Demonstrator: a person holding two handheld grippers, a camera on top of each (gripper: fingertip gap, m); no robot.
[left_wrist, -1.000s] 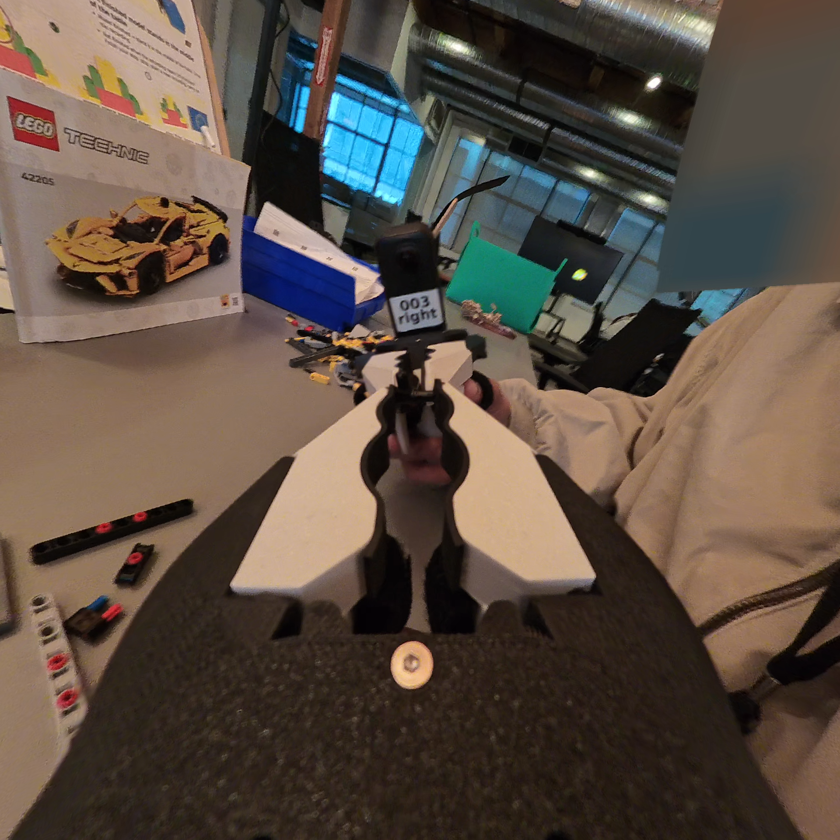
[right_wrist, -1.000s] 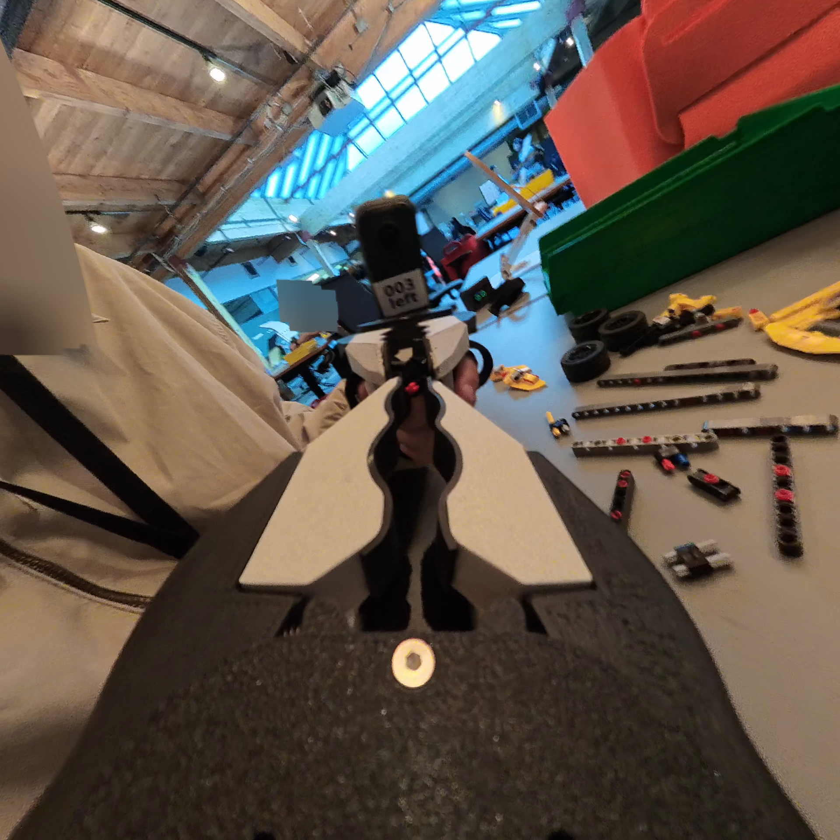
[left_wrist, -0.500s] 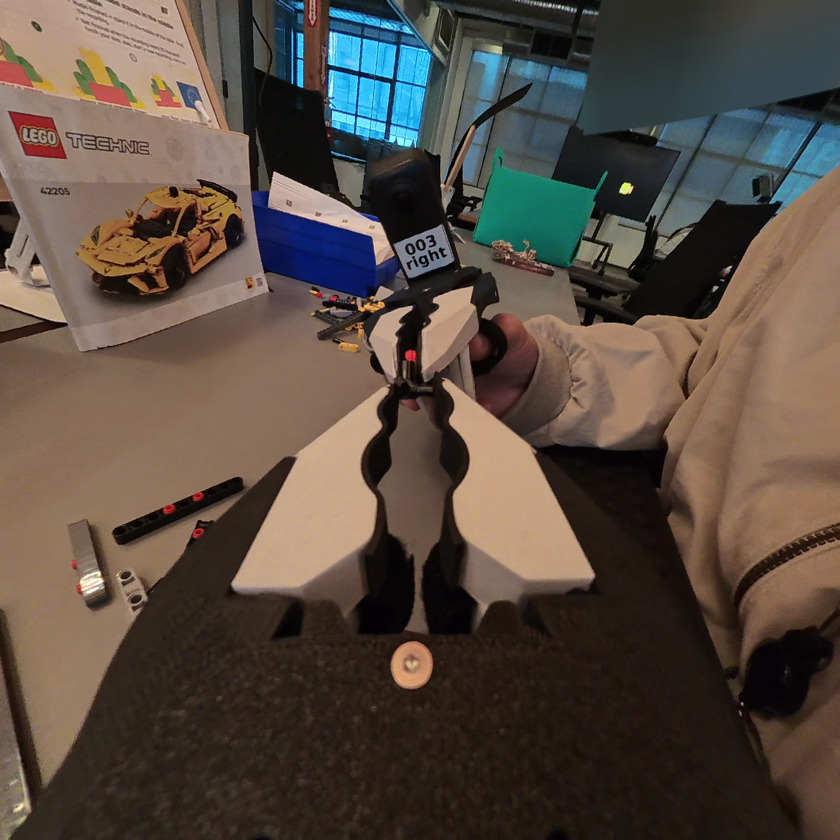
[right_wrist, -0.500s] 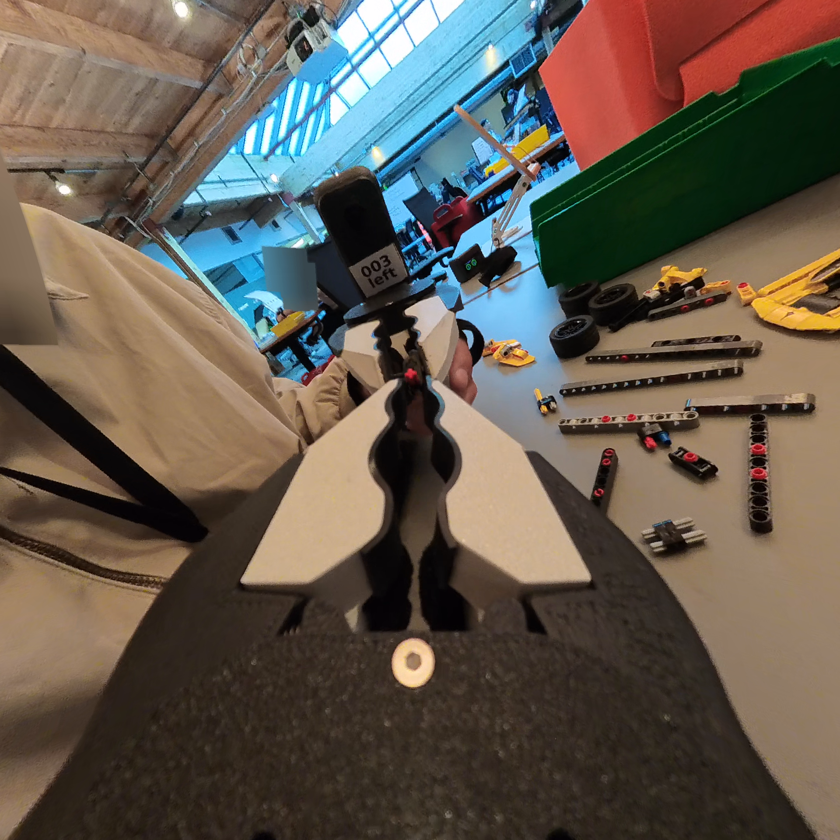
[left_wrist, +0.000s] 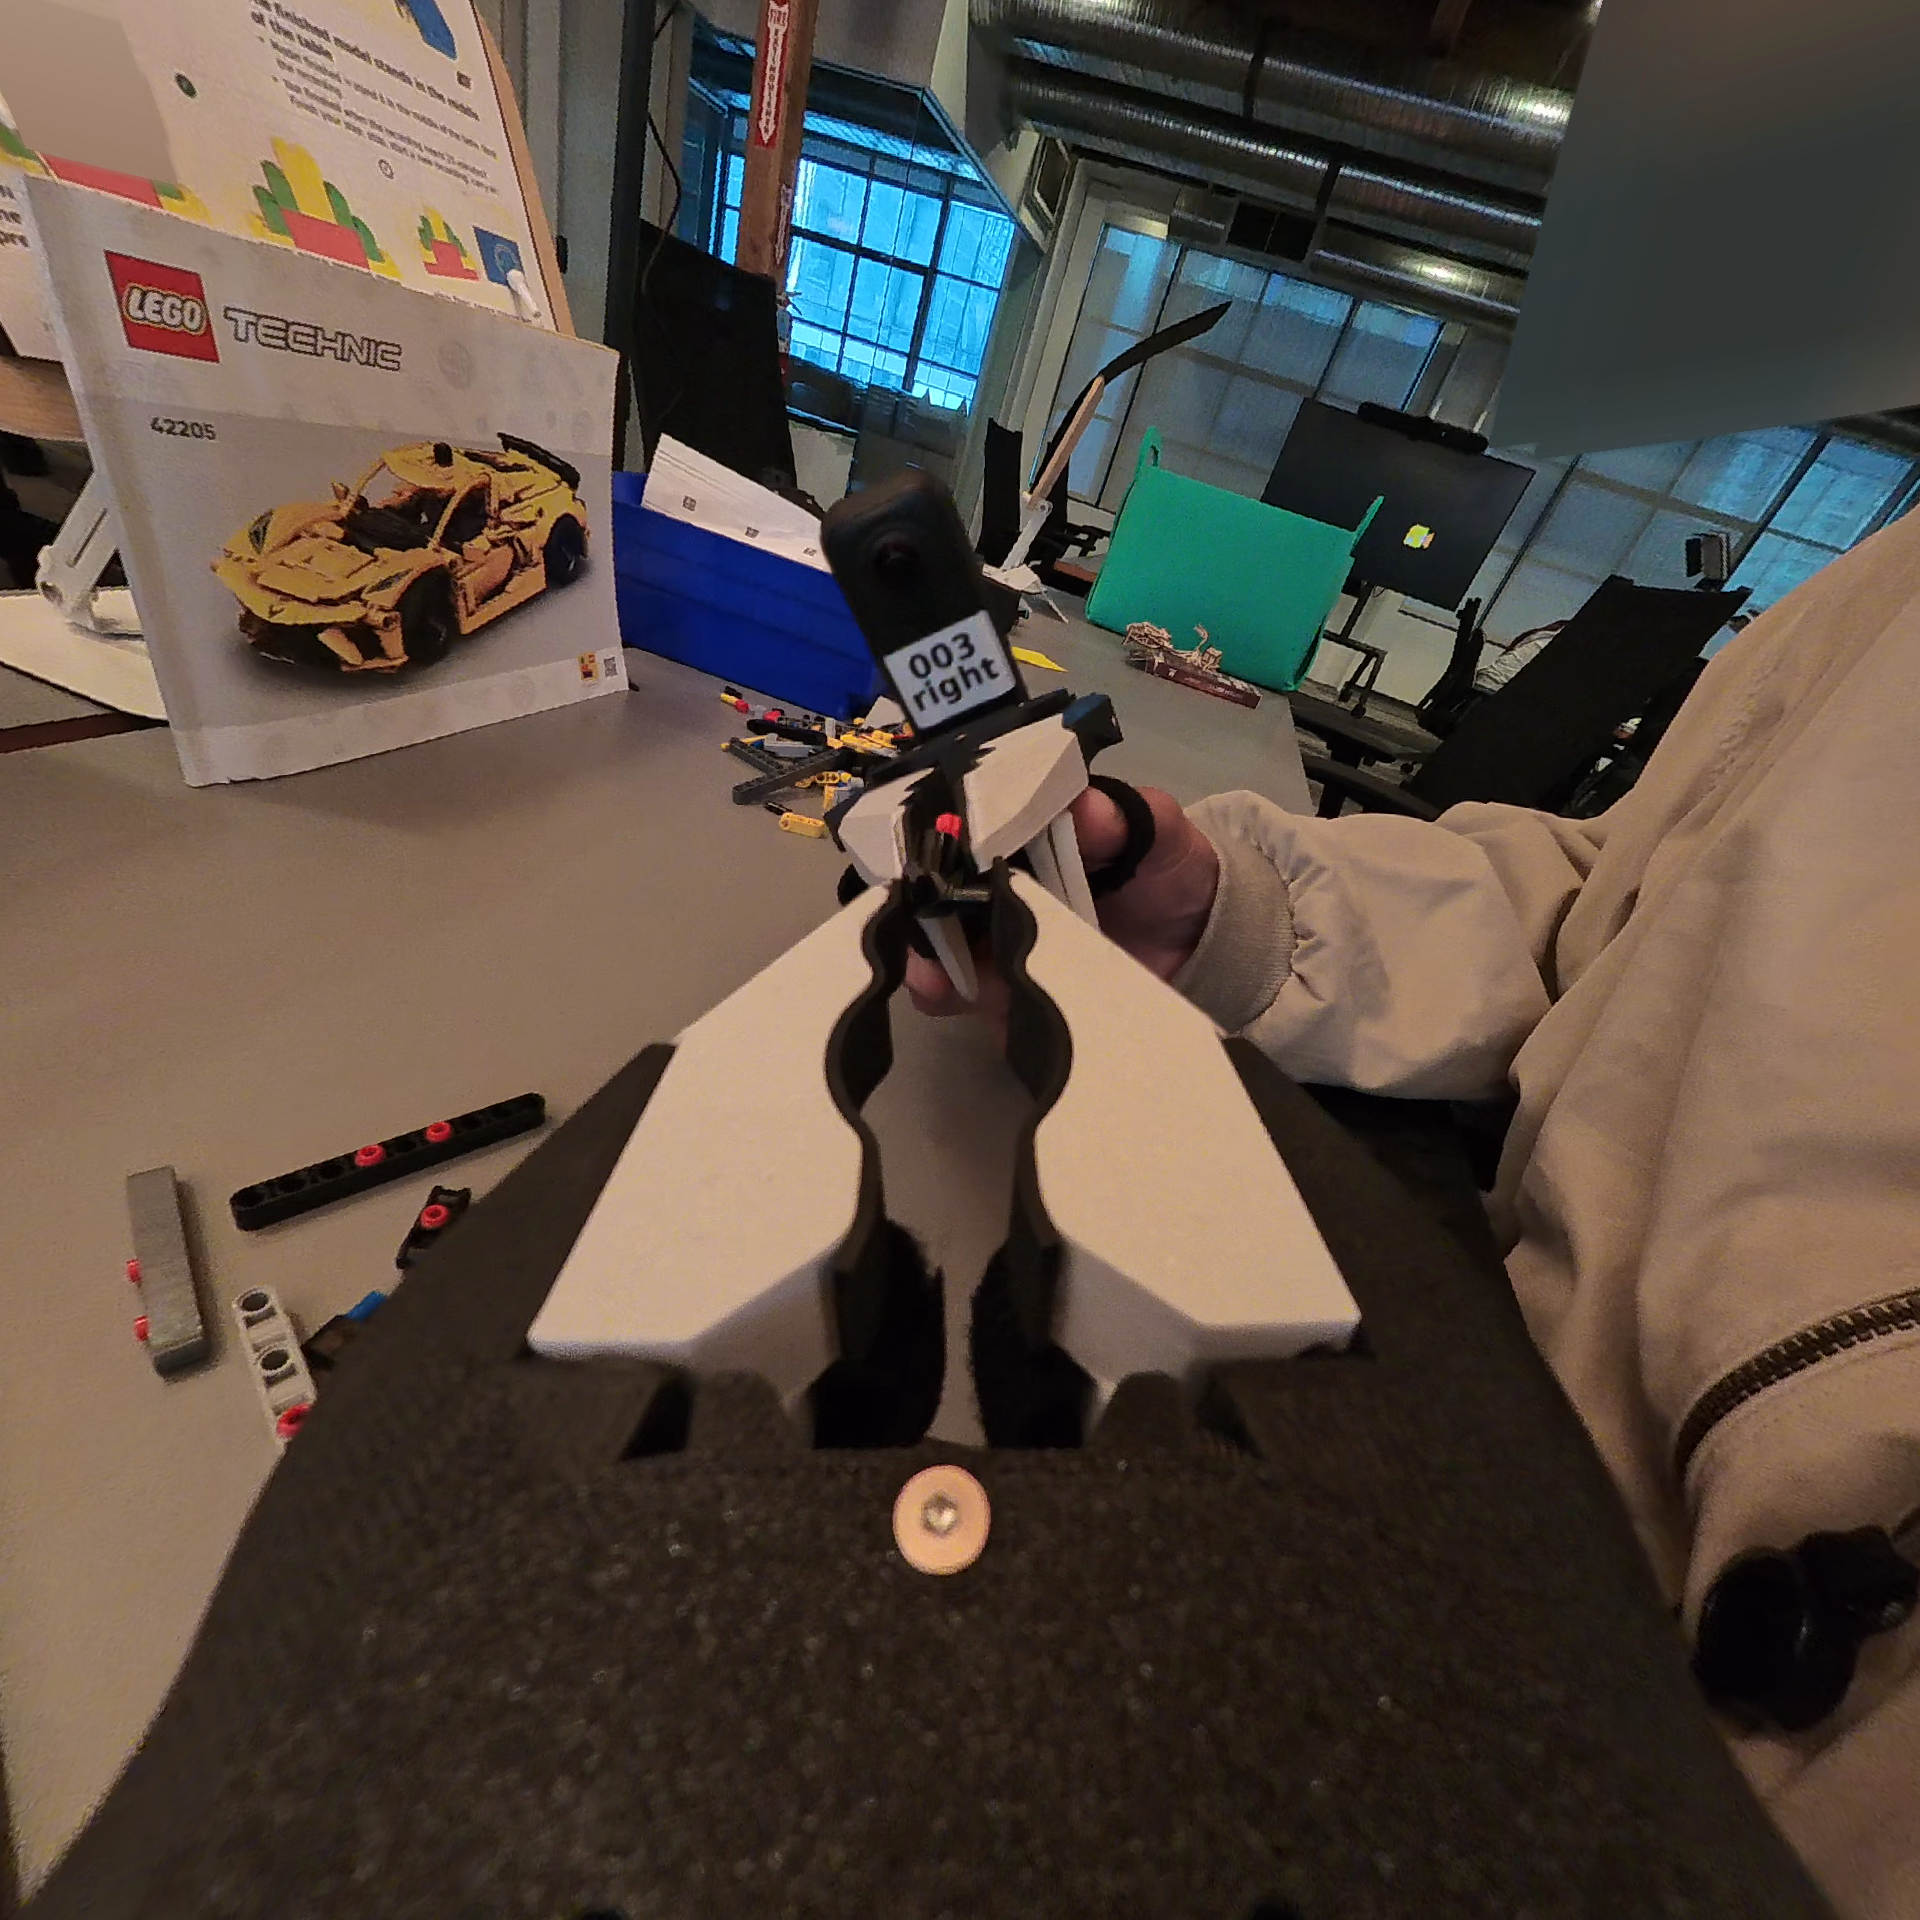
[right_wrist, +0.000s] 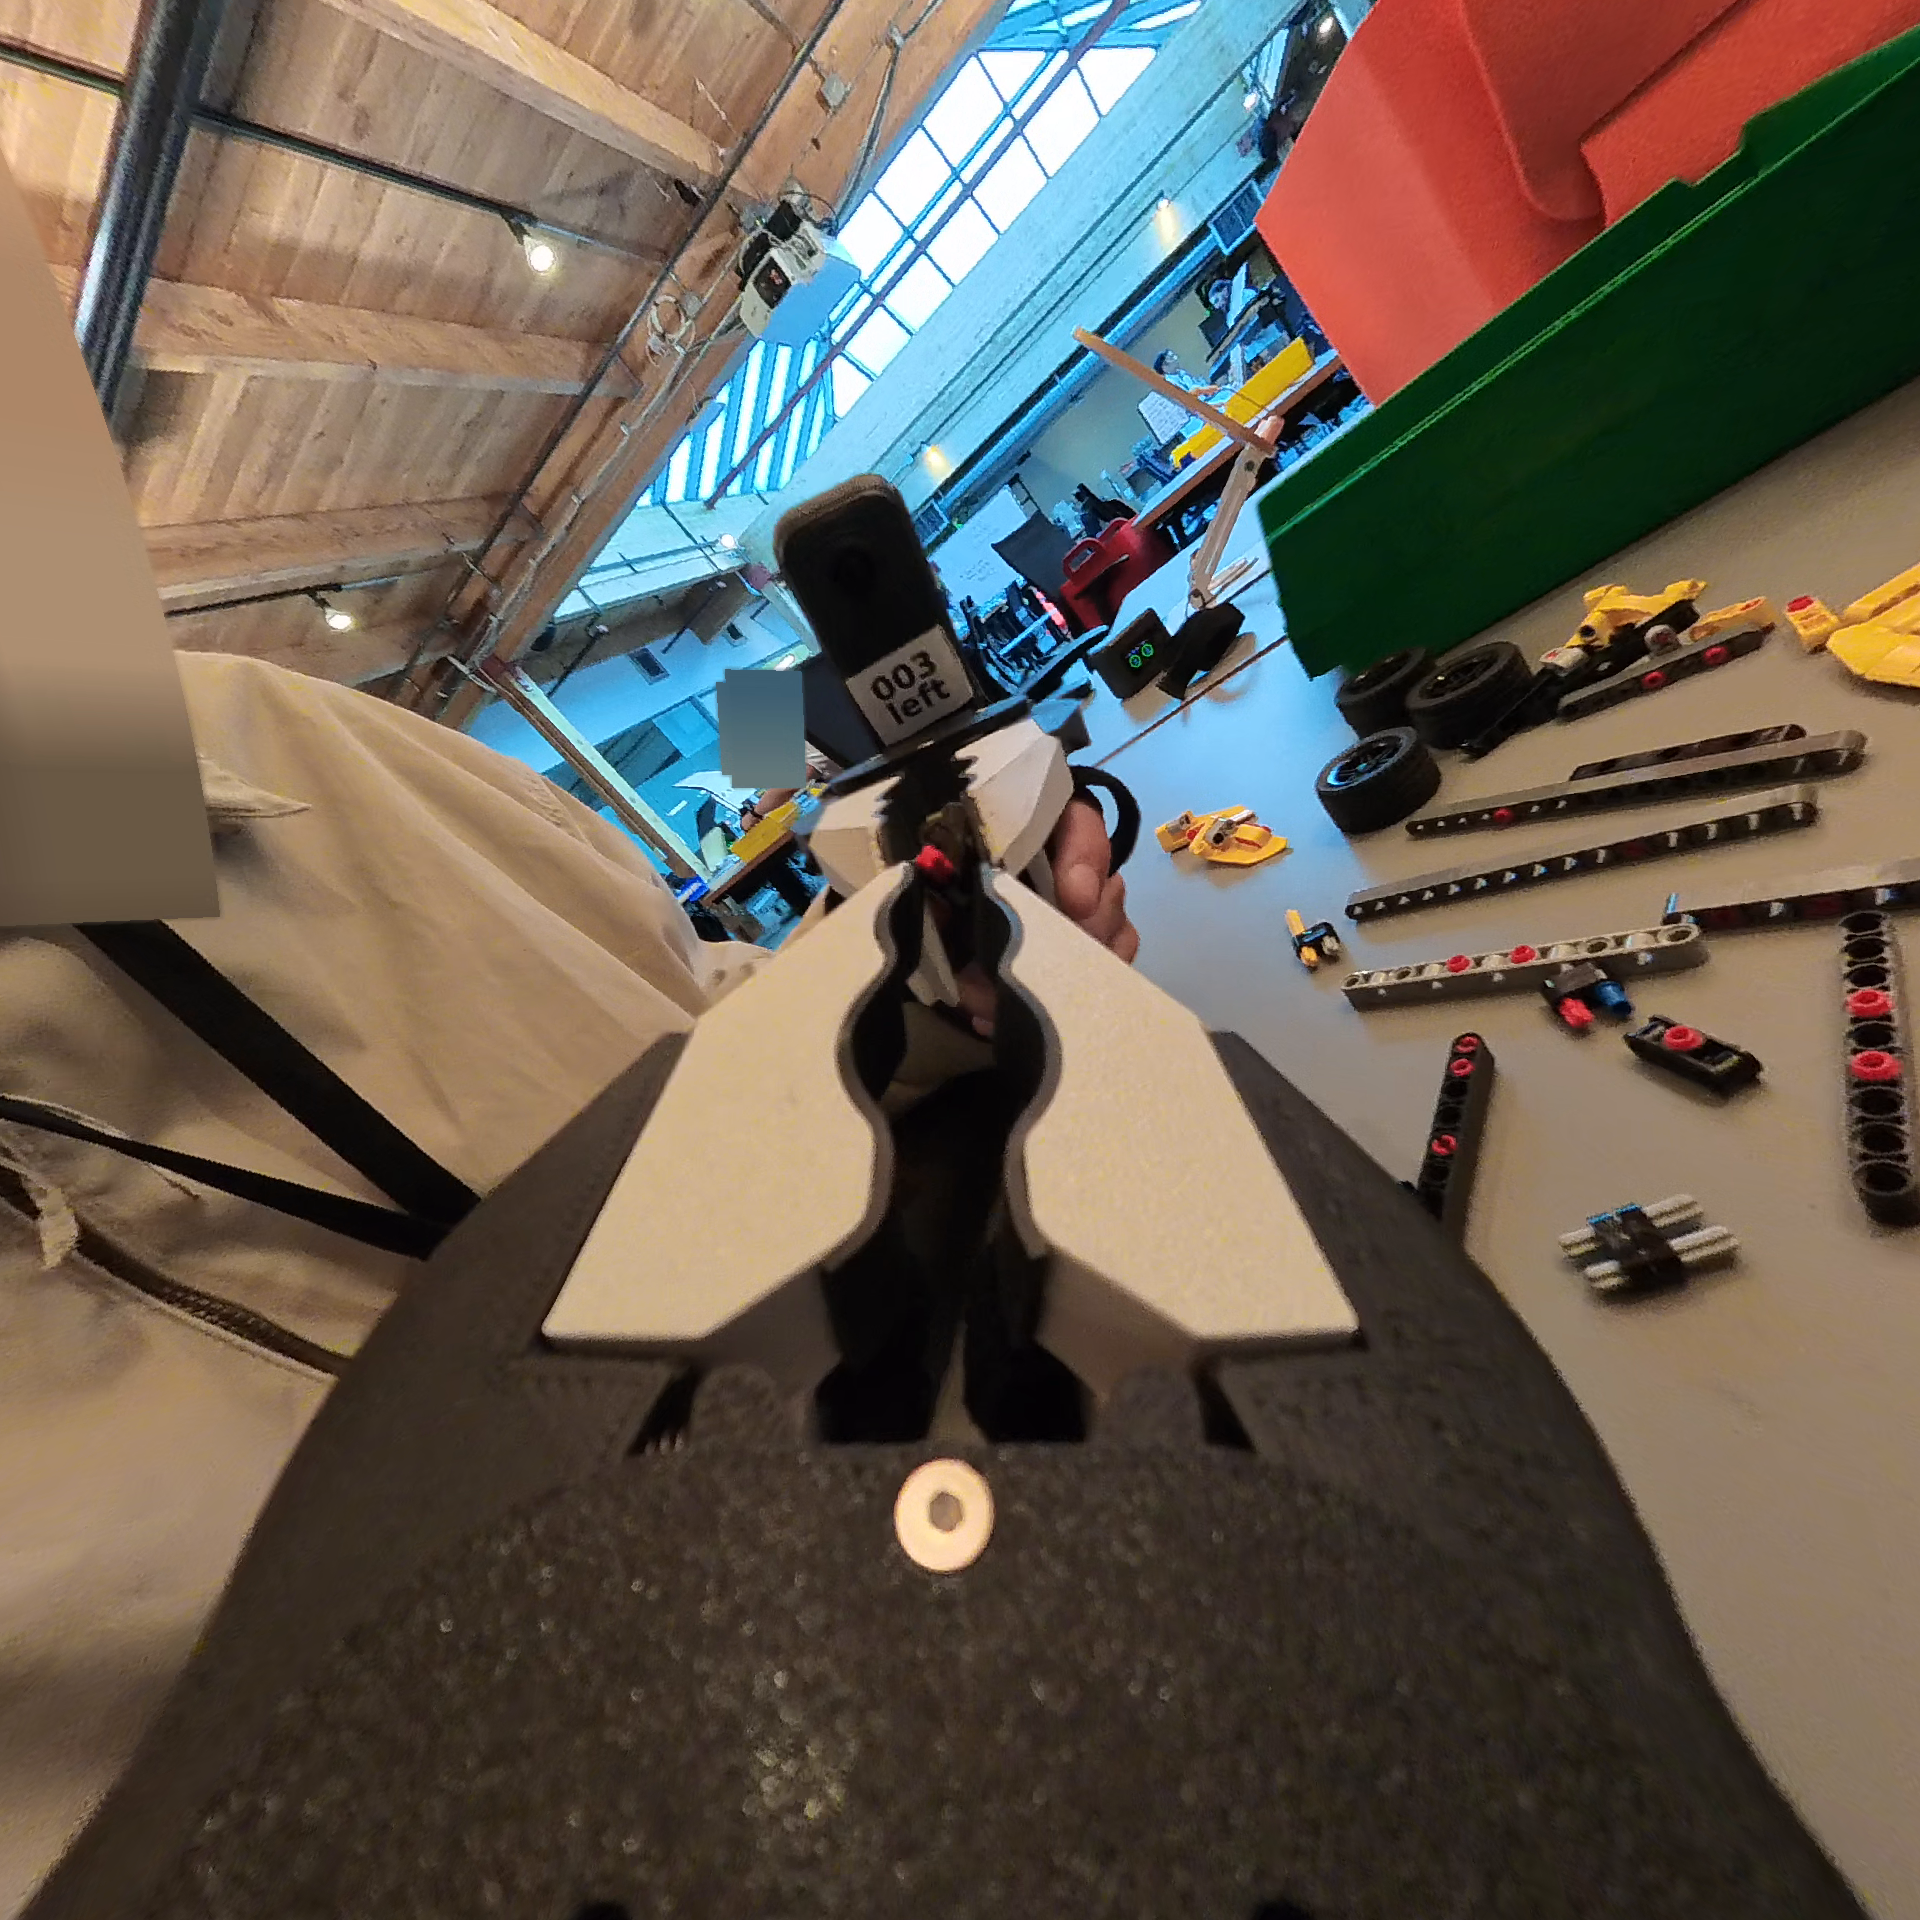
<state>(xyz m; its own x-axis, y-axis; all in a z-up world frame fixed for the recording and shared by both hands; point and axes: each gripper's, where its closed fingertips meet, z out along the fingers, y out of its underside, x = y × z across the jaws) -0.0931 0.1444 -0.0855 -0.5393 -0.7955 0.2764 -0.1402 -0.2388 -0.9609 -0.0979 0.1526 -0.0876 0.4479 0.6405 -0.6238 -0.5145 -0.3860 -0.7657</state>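
Observation:
My two grippers meet tip to tip above the grey table (left_wrist: 416, 935). In the left wrist view my left gripper (left_wrist: 943, 899) is shut on a small dark brick piece (left_wrist: 951, 888). Facing it, the right gripper (left_wrist: 940, 842) is shut on the same small assembly, which has a red pin (left_wrist: 947, 825). In the right wrist view my right gripper (right_wrist: 940, 888) is closed around the piece with the red pin (right_wrist: 932, 860), and the left gripper (right_wrist: 935, 831) is right behind it. The fingers hide most of the piece.
An instruction booklet with a yellow car (left_wrist: 343, 499), a blue bin (left_wrist: 727, 603) and loose parts (left_wrist: 810, 748) are at the back. A black beam (left_wrist: 384, 1158) and a grey beam (left_wrist: 161, 1268) lie at left. A green bin (right_wrist: 1610, 416), black wheels (right_wrist: 1377, 774) and long beams (right_wrist: 1579, 862) lie at right. A cream sleeve (left_wrist: 1403, 935) is close by. My left and right fingertips are right by each other. From either gripper's tips it is about 15 cm to the black beam (left_wrist: 384, 1158).
The grippers stay tip to tip on the small piece. Both views have tilted and rolled, the right one most. The red pin now shows between the tips in the left view.

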